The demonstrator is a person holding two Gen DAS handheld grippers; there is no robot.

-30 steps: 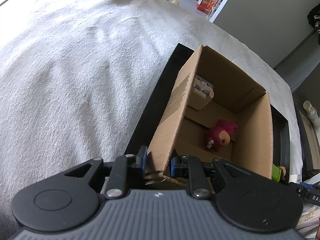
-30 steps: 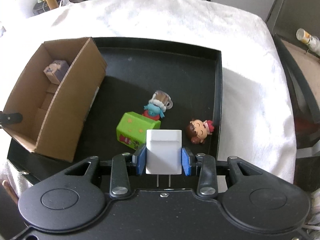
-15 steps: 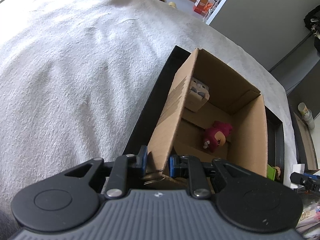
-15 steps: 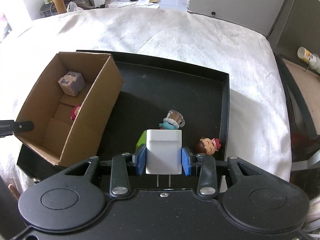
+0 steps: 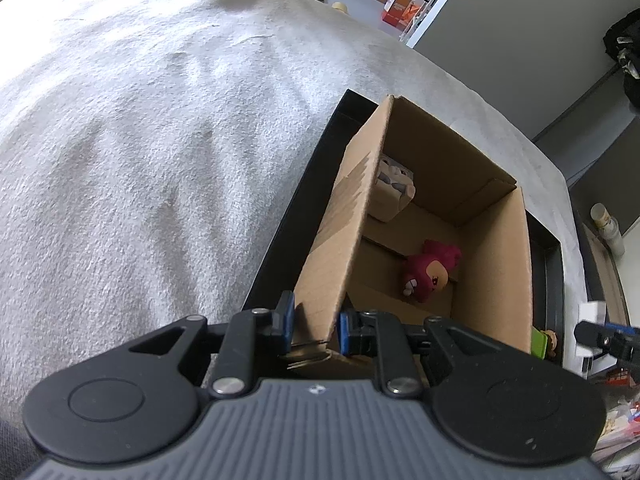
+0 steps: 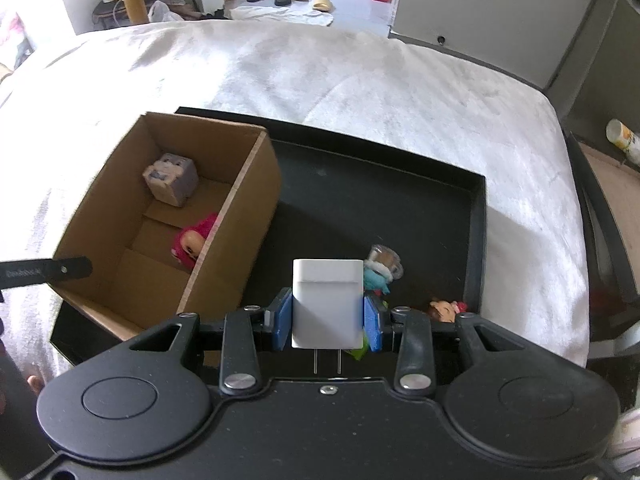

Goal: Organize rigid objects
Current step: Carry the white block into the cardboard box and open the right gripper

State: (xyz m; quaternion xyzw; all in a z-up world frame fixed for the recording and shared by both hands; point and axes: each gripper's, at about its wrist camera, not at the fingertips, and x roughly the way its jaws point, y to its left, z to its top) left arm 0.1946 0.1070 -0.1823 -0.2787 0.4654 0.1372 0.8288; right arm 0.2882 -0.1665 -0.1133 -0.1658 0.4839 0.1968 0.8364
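My right gripper [image 6: 327, 318] is shut on a white plug adapter [image 6: 327, 300], held above the black tray [image 6: 400, 192] with its prongs toward the camera. To its left stands an open cardboard box [image 6: 240, 216] holding a grey cube toy [image 6: 171, 178] and a red plush figure [image 6: 192, 240]. My left gripper [image 5: 314, 330] is shut on the near corner of the cardboard box [image 5: 340, 240], pinching its wall. Inside I see the cube toy [image 5: 394, 188] and the red plush figure [image 5: 430, 272]. The adapter [image 5: 592, 312] shows at the right edge.
On the tray behind the adapter lie a teal figure with a cup [image 6: 382, 270], a small doll [image 6: 444, 308] and a green block [image 6: 356, 352], mostly hidden. A white blanket [image 6: 360, 80] covers the bed around the tray. A dark cabinet [image 6: 500, 8] stands beyond.
The right gripper has carried the adapter up and to the left, toward the box; the tray toys have slid lower and behind it. The left gripper keeps its hold on the box.
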